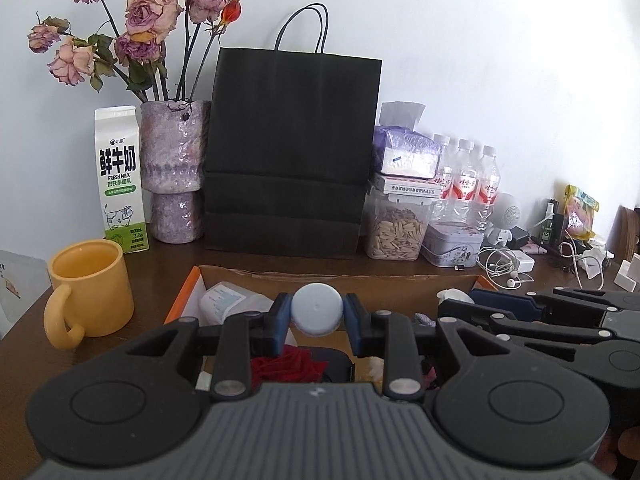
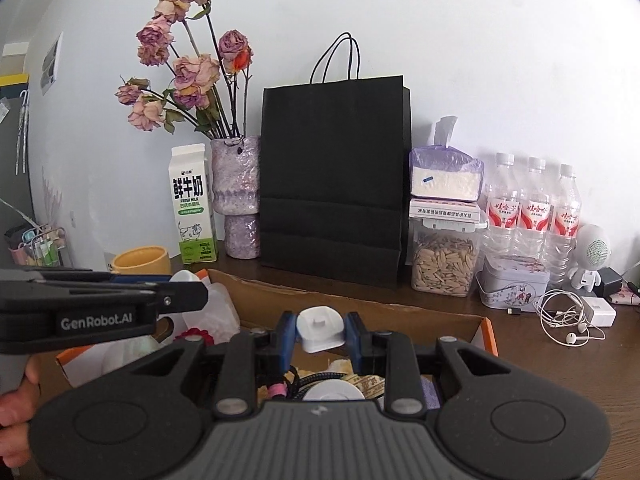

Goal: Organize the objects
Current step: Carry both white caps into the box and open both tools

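Left gripper jaws clamped on a pale blue cap — right gripper jaws gripping a white plug-like piece, above the cardboard box.

A pale blue round cap, apparently the top of a bottle hidden below, is pinched between blue pads above an open cardboard box with orange edges. At its 3 o'clock, a small white plastic piece with a stub on its face is likewise pinched over the box. Inside lie a translucent labelled bottle at 10 o'clock and something red.
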Available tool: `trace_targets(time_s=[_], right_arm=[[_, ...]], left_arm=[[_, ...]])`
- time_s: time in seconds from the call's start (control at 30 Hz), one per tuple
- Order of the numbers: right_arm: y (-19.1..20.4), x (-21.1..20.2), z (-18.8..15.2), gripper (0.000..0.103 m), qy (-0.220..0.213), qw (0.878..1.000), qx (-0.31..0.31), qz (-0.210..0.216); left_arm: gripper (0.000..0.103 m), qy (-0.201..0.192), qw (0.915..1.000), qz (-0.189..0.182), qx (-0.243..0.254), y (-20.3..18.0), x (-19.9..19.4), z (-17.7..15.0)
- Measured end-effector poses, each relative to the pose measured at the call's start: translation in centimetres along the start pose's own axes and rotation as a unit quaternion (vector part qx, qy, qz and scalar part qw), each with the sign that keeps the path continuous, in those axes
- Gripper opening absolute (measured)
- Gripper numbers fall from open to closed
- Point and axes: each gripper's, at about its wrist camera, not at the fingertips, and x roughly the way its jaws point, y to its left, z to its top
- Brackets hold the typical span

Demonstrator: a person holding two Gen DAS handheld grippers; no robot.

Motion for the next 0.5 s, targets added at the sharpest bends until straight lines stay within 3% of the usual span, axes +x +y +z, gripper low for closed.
trace_targets(time_s=[0.17, 0.2, 0.23, 0.27, 0.3, 0.33, 0.37, 0.4, 0.5], right_arm=[[-0.2, 0.6, -0.4, 0.026, 0.013, 1.000, 0.001, -0.006], [-0.2, 0.5, -0.5, 0.028, 0.015, 1.000, 0.002, -0.009], [-0.2, 0.5, -0.5, 0.031, 0.015, 1.000, 0.003, -0.011], [-0.3, 0.4, -0.5, 0.046, 0.015, 1.000, 0.005, -0.015], [-0.3, 0.3, -0.5, 0.068, 0.013, 1.000, 0.006, -0.020], [-0.3, 0.2, -0.4, 0.079, 0.010, 1.000, 0.006, -0.027], [-0.3, 0.1, -0.4, 0.093, 0.007, 0.999, 0.005, -0.032], [-0.4, 0.0, -0.3, 0.098, 0.006, 0.999, 0.005, -0.035], [-0.6, 0.2, -0.3, 0.103, 0.012, 0.999, 0.009, -0.041]], left_arm=[[0.034, -0.002, 1.0000, 0.005, -0.004, 0.5, 0.0, 0.0], [0.043, -0.005, 1.0000, 0.008, -0.004, 0.6, 0.0, 0.1], [0.059, -0.009, 0.9999, 0.012, -0.004, 0.7, -0.1, 0.1], [0.068, -0.014, 0.9997, 0.018, -0.003, 0.8, -0.2, 0.1], [0.086, -0.017, 0.9995, 0.026, -0.003, 0.9, -0.3, 0.2], [0.102, -0.020, 0.9992, 0.033, -0.006, 1.0, -0.4, 0.2], [0.103, -0.024, 0.9990, 0.038, -0.009, 1.1, -0.4, 0.3], [0.103, -0.027, 0.9986, 0.043, -0.012, 1.2, -0.5, 0.3], [0.103, -0.021, 0.9987, 0.045, -0.015, 1.4, -0.4, 0.4]])
